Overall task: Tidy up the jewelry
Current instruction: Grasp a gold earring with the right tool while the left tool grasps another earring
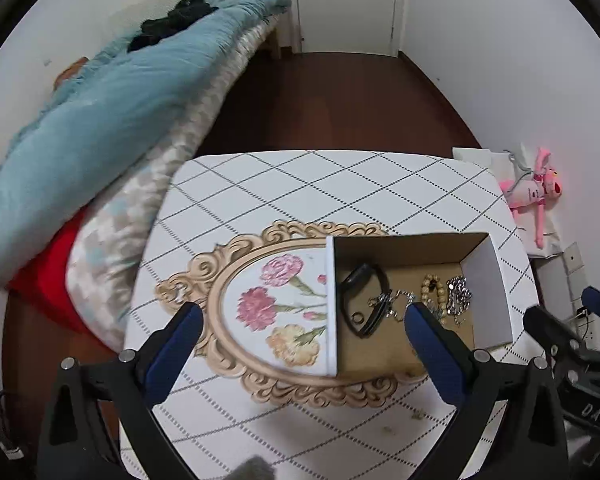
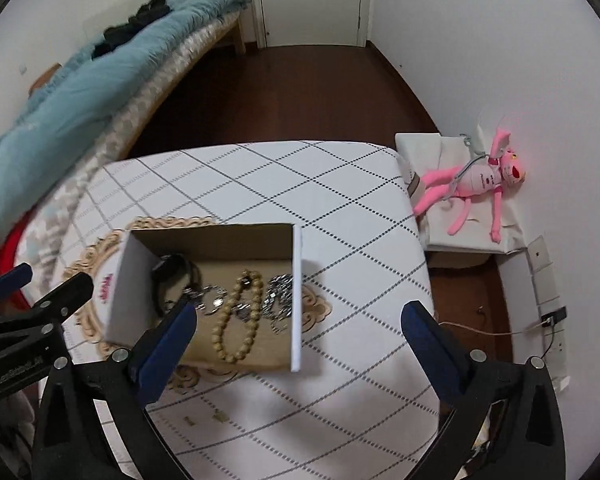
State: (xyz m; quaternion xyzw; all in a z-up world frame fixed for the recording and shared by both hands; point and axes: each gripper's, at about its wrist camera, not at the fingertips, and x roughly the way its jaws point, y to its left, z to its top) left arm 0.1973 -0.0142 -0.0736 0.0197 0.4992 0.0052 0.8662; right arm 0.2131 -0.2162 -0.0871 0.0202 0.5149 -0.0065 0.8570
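An open cardboard box (image 1: 488,280) (image 2: 298,300) stands on the table. Inside lie a black band (image 1: 362,300) (image 2: 172,270), a wooden bead bracelet (image 1: 434,286) (image 2: 240,320), a silver chain (image 1: 458,294) (image 2: 280,292) and a small silver clasp chain (image 1: 396,300) (image 2: 212,300). My left gripper (image 1: 304,312) is open and empty, above the box's left wall. My right gripper (image 2: 300,312) is open and empty, above the box's right wall. Each gripper shows at the edge of the other's view.
The table (image 1: 300,184) (image 2: 340,200) has a white diamond-pattern cover with a floral oval print (image 1: 268,308). A bed with a blue quilt (image 1: 120,100) lies left. A pink plush toy (image 2: 476,184) lies on a white box at the right. Dark wood floor beyond.
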